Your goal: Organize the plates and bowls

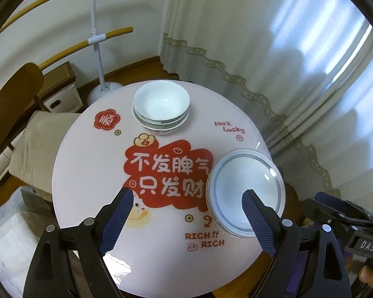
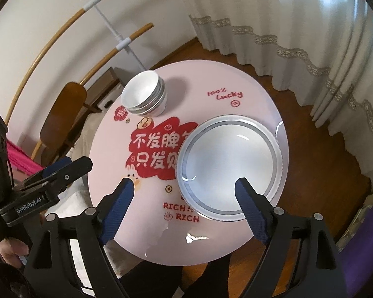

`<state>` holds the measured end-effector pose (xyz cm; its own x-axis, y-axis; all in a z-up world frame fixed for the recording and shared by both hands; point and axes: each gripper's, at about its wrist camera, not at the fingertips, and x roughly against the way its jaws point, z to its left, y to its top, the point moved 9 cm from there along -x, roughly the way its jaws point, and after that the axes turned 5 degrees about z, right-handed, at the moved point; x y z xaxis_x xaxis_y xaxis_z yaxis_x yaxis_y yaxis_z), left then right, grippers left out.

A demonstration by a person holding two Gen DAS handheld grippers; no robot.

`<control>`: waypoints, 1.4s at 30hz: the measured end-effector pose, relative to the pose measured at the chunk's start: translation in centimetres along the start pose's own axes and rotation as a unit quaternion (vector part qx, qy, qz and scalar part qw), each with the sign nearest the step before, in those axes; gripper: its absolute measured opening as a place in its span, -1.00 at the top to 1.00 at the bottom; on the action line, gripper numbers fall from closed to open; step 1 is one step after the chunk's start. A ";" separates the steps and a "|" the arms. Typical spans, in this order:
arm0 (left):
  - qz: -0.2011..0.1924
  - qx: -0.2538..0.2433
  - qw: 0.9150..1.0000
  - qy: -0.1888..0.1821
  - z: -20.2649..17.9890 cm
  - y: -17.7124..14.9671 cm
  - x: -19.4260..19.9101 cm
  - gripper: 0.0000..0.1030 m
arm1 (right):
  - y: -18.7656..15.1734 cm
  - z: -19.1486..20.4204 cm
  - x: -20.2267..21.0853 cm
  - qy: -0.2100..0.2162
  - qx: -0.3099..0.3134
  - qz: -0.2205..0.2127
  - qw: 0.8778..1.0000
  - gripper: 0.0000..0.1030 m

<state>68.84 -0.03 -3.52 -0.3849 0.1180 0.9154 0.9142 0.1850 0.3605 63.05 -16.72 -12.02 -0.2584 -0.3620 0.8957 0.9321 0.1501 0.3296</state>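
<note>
A stack of white bowls (image 1: pixel 161 106) (image 2: pixel 144 95) stands at the far side of the round pink table (image 1: pixel 87 154) (image 2: pixel 236 87). A stack of white plates with grey rims (image 1: pixel 246 188) (image 2: pixel 228 164) lies at the table's right side. My left gripper (image 1: pixel 187 196) hangs above the table's near part, open, nothing between its blue pads. My right gripper (image 2: pixel 185 183) is also open and empty, above the plates' near left rim. The left gripper (image 2: pixel 62 166) shows at the left of the right wrist view.
A wooden chair (image 1: pixel 10 104) (image 2: pixel 59 124) with a beige cushion (image 1: pixel 39 149) stands left of the table. A white floor stand with wooden arms (image 1: pixel 97 39) rises behind it. Curtains (image 1: pixel 273 49) (image 2: pixel 298 24) hang to the right over a wooden floor (image 2: pixel 318 154). A hand (image 2: pixel 11 250) holds the left gripper.
</note>
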 end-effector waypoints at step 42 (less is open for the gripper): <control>0.135 -0.036 0.989 -0.052 11.6 21.8 -23.2 -0.66 | 16.5 4.4 -20.8 -0.036 -0.170 0.055 0.983 -0.65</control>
<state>96.19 12.53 -18.99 -0.1340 0.2539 0.9579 0.9905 0.0641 0.1216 82.72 -2.64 -23.90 -0.1571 -0.2938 0.9429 0.9832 -0.1365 0.1213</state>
